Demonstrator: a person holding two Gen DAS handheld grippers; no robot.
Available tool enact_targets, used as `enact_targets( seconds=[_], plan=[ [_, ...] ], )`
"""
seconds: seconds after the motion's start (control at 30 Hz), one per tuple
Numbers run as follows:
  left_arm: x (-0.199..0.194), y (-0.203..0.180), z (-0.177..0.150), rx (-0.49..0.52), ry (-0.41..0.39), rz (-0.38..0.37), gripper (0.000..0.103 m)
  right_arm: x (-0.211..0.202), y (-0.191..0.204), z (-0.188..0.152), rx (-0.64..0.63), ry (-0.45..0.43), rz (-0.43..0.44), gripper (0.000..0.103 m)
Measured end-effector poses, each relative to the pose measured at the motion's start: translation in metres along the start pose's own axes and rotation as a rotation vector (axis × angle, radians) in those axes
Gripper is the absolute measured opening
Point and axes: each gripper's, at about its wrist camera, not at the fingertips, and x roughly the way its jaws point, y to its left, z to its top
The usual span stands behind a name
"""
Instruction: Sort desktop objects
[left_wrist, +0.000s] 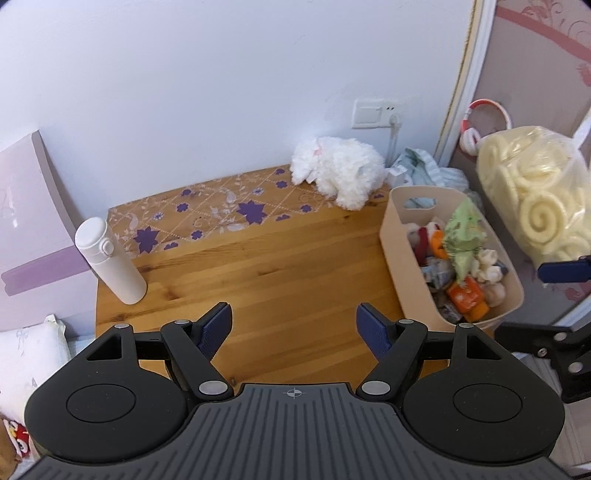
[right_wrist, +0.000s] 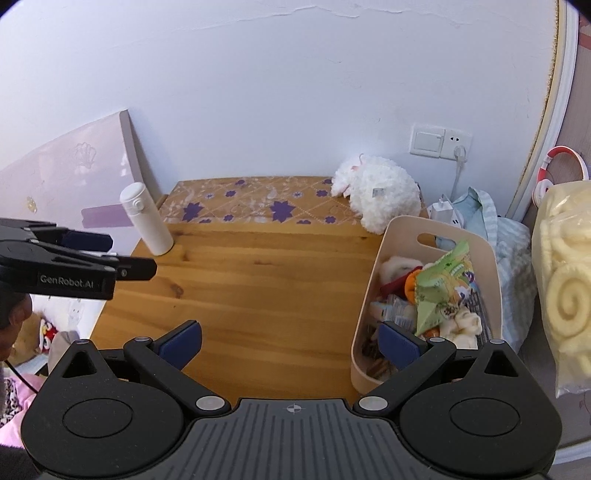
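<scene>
Wooden desk (left_wrist: 258, 266) with full beige basket (left_wrist: 391, 236), both claws (left_wrist: 293, 328) (right_wrist: 291, 343) wide apart, empty.

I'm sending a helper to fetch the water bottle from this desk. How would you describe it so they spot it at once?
Start at the wooden desk against the white wall. At its left edge, just in front of the flowered strip, stands the bottle. It is a plain white upright cylinder with a button lid, the only hard, smooth thing there.
</scene>
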Motion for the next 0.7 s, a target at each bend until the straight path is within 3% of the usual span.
enact_targets(
  seconds=[0.33, 0.7],
  plan=[
    [-0.038, -0.016, -0.012, 0.054, 0.004, -0.030, 0.076, -0.028, 0.009, -0.018, -0.006, 0.018, -0.014, 0.103],
    [-0.041, -0.016, -0.022, 0.034, 0.038, -0.013, 0.076, -0.035, 0.005, -0.033, 0.019, 0.046, -0.053, 0.103]
  ],
)
